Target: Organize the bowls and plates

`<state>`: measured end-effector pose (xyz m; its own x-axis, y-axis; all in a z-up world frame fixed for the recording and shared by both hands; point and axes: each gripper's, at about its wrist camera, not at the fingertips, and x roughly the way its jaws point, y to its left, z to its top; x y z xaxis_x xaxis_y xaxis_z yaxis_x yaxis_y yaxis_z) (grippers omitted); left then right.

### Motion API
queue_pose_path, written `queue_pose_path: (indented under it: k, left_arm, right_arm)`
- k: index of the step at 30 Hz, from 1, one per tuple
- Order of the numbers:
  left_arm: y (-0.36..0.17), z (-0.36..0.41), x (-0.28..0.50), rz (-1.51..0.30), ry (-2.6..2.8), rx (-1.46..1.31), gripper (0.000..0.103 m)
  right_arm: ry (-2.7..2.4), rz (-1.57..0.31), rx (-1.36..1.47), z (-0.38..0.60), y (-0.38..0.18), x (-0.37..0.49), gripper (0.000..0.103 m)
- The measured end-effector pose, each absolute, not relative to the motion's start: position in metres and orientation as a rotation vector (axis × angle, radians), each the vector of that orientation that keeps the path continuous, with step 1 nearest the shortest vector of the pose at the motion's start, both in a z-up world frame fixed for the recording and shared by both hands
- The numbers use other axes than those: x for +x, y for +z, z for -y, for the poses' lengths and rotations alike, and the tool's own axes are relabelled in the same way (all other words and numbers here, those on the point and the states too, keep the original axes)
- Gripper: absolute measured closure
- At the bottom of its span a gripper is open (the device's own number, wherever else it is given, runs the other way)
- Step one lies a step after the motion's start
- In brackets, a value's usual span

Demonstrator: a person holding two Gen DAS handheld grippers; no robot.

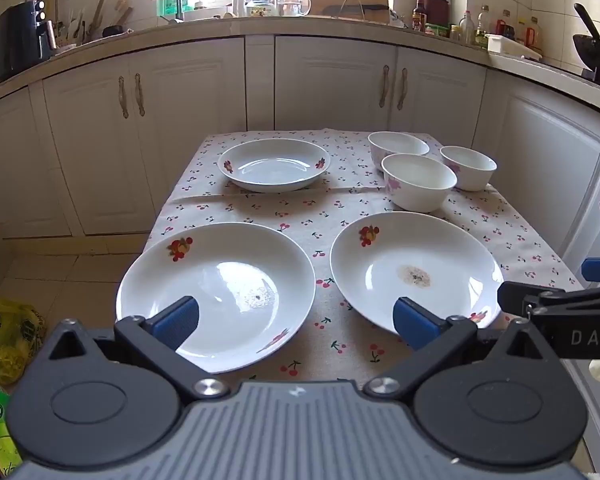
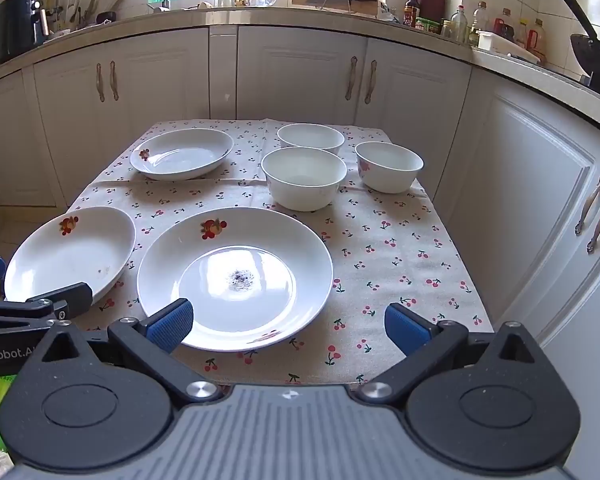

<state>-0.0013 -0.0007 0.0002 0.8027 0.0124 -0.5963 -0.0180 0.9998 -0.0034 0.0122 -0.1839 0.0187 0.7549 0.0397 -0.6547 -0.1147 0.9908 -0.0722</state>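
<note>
While both our left gripper (image 1: 296, 320) and right gripper (image 2: 287, 326) hover wide and empty at the table's (image 2: 400, 280) near edge, nothing is stacked: three plates (image 2: 236, 276) left, bowls (image 2: 304, 184) far right; next, probably a rim grasp.

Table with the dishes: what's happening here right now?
Nothing is being handled yet. The left gripper and right gripper both hover open over the near edge of the table, holding nothing. Three plates and three bowls sit apart, unstacked; the near right plate has a dirty spot in its middle.
</note>
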Motion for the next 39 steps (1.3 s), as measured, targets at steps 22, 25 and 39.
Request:
queue_pose_path:
  k: [22, 25, 39]
  left_arm:
    - [0.0036, 0.0, -0.0039, -0.642, 0.006, -0.025, 0.001]
    - [0.0042, 0.0001, -0.0038, -0.641, 0.006, -0.026, 0.001]
    - [0.0047, 0.0001, -0.004, -0.639, 0.006, -0.027, 0.001]
  right_arm:
    - [0.076, -0.709, -0.103, 0.1848, 0.0213, 0.0095, 0.0]
    - [0.075, -0.707, -0.103, 0.1849, 0.0216, 0.0092, 0.0]
    - [0.074, -0.707, -0.101, 0.1853, 0.0217, 0.0095, 0.0]
